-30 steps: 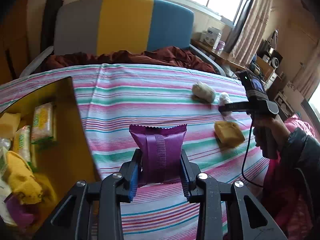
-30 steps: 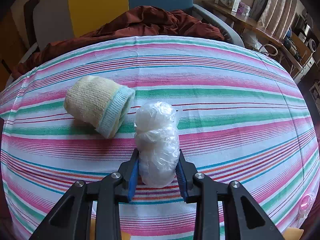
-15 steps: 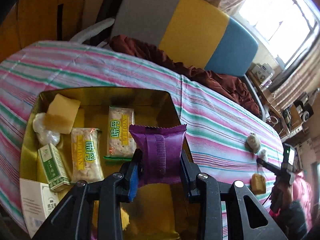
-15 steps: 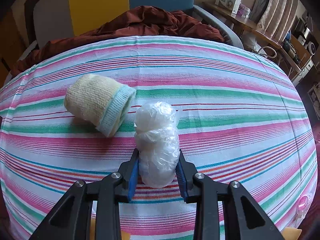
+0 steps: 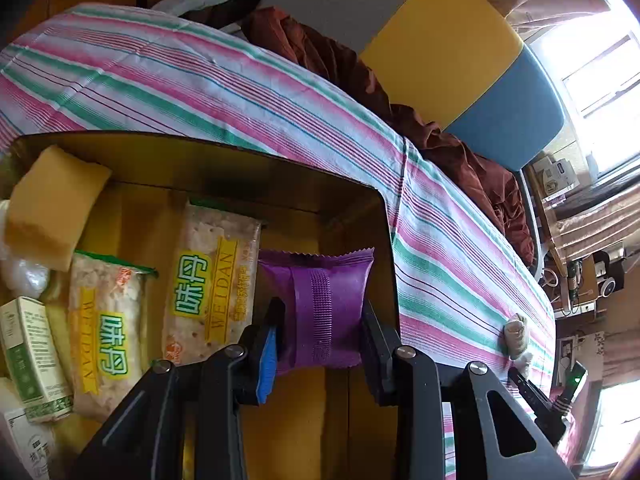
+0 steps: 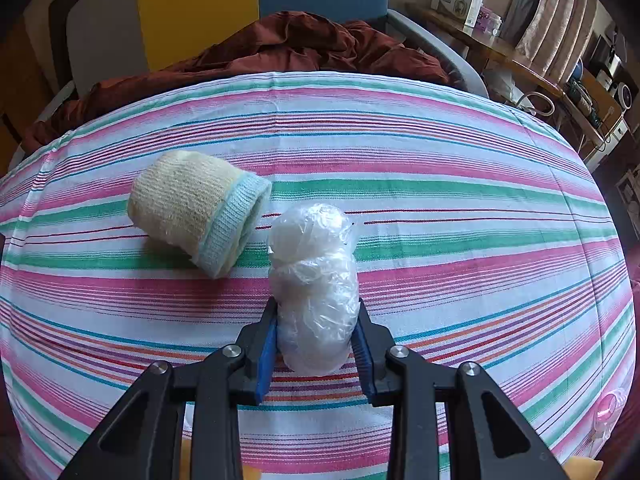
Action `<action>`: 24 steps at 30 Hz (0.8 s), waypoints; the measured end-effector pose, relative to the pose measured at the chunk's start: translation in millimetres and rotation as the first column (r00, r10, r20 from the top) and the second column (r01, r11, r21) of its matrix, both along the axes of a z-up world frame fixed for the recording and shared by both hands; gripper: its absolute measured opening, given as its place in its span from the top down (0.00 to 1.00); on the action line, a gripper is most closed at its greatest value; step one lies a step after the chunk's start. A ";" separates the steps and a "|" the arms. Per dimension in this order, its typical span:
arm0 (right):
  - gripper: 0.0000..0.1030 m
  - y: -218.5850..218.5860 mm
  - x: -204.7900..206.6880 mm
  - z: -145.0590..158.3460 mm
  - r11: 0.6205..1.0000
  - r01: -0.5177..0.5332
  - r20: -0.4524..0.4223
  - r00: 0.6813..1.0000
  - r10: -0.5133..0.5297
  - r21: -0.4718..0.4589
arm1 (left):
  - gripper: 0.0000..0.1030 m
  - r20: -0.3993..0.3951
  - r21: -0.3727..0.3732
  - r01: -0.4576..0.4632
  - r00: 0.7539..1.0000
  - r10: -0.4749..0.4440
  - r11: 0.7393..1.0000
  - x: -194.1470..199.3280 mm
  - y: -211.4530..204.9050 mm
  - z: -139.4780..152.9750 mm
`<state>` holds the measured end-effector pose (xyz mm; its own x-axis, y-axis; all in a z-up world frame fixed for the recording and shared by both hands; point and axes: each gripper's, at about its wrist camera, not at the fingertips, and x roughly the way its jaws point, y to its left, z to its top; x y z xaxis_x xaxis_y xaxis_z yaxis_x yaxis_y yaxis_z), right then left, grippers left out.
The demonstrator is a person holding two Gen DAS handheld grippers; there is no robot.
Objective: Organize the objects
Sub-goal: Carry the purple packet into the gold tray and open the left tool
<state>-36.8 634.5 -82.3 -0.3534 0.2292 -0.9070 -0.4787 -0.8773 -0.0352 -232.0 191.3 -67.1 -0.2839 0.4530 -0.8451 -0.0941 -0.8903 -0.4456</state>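
I am in a lived-in home room: a striped cloth (image 6: 400,152) covers the table, a rumpled brown blanket (image 6: 304,40) lies at its far edge, with curtains (image 6: 560,20) far right.

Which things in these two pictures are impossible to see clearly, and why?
- Purple foil snack packet, left wrist view: its lower edge is hidden behind the left gripper.
- Clear crinkled plastic bundle, right wrist view: contents unreadable through the wrap.
- White carton, left wrist view: cut off by the frame edge.
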 end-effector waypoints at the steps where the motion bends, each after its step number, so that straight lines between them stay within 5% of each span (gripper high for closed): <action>1: 0.68 0.2 -0.1 0.0 1.000 -0.001 0.000 1.000 0.001 0.000 | 0.65 0.005 -0.007 -0.002 1.000 0.002 1.000 -1.1 0.5 -2.2; 9: 0.68 0.0 0.0 0.2 1.000 -0.002 0.000 1.000 0.002 0.001 | 0.58 0.020 -0.036 0.002 1.000 -0.002 0.999 -1.9 3.4 -11.8; 17: 0.68 0.1 0.5 0.4 1.000 -0.002 -0.002 1.000 0.002 -0.001 | 0.53 -0.113 -0.115 0.059 0.991 -0.072 0.992 17.2 10.6 15.0; 24: 0.68 -2.4 0.8 0.4 1.000 -0.007 -0.002 1.000 0.007 0.016 | 0.46 -0.371 -0.294 0.068 0.911 -0.179 0.953 74.7 9.3 56.1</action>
